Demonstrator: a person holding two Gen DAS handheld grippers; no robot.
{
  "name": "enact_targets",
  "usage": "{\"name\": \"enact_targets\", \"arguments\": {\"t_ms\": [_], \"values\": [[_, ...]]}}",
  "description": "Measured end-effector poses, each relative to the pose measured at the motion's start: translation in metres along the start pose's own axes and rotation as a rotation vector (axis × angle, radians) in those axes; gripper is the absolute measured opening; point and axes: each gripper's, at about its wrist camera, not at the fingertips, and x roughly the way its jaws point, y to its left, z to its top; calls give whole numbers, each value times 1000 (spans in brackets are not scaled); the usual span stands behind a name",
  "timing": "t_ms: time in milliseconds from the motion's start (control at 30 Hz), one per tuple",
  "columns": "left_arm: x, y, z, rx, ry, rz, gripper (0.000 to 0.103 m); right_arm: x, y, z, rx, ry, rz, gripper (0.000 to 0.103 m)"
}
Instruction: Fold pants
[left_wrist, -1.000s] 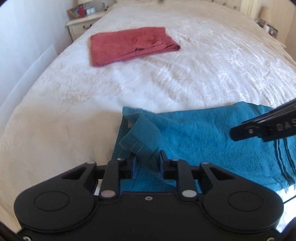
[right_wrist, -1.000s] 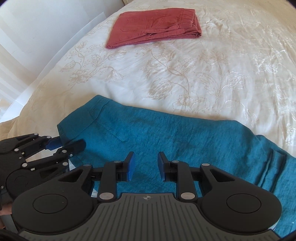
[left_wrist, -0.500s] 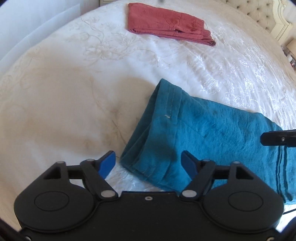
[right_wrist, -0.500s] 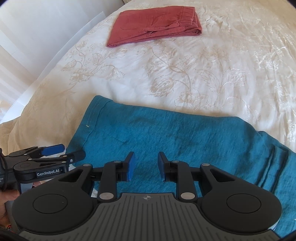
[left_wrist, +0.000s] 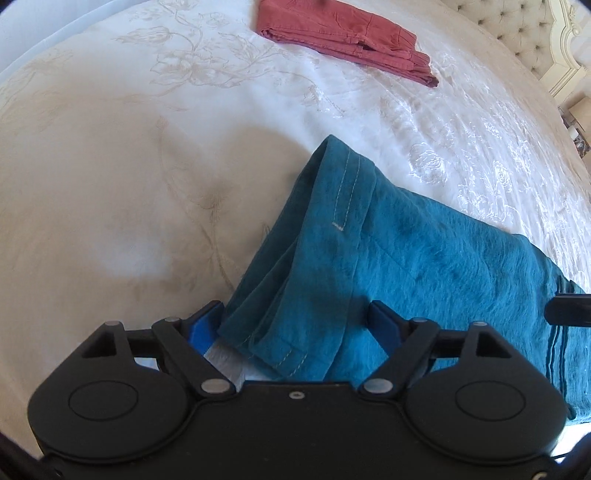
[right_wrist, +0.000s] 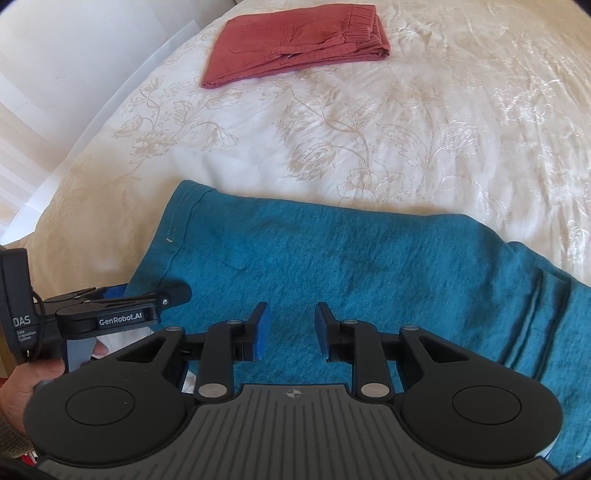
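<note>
On the bed (right_wrist: 424, 122) lie the teal pants (right_wrist: 332, 266), folded lengthwise. Left hand-held gripper (left_wrist: 295, 325), jaws just spread wide, straddles the hem end without pinching. Right hand-held gripper (right_wrist: 290, 328) hovers narrowly parted, empty. The lengthwise fold looks done; next likely calls for gripping the hem for a crosswise fold.

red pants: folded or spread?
Folded. The red pants lie as a compact stacked rectangle on the bed, layered edges showing along one side.
</note>
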Motion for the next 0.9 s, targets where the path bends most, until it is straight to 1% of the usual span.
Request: {"name": "enact_targets", "arguments": {"t_ms": [67, 167, 267, 333, 433, 500, 567, 633, 667, 700, 767, 800, 900], "values": [[8, -3, 5, 33, 2, -14, 85, -1, -2, -1, 13, -3, -5, 26], [22, -13, 12, 114, 36, -52, 88, -3, -5, -4, 30, -1, -15, 26], [28, -23, 15, 202, 59, -89, 88, -3, -9, -8, 54, 4, -21, 26], [29, -26, 15, 233, 71, -104, 88, -5, -13, -11, 76, 6, -22, 26], [27, -23, 16, 241, 91, -148, 87, -7, -16, -16, 103, 7, -27, 26], [23, -17, 17, 216, 114, -189, 74, -8, -18, -19, 112, 6, -30, 26], [22, -13, 17, 198, 154, -230, 72, -9, -19, -22, 118, 5, -30, 26], [23, -14, 15, 214, 169, -228, 73, -9, -20, -23, 124, 7, -28, 26], [25, -18, 13, 242, 170, -226, 77, -9, -20, -24, 128, 8, -27, 26], [28, -22, 12, 269, 180, -231, 86, -10, -21, -25, 131, 9, -24, 26], [33, -31, 13, 298, 191, -236, 97, -11, -21, -26, 131, 10, -24, 26], [36, -36, 14, 299, 184, -238, 100, -13, -20, -27, 134, 6, -28, 26], [44, -44, 21, 285, 167, -243, 101, -16, -22, -31, 141, 3, -30, 26]]}}
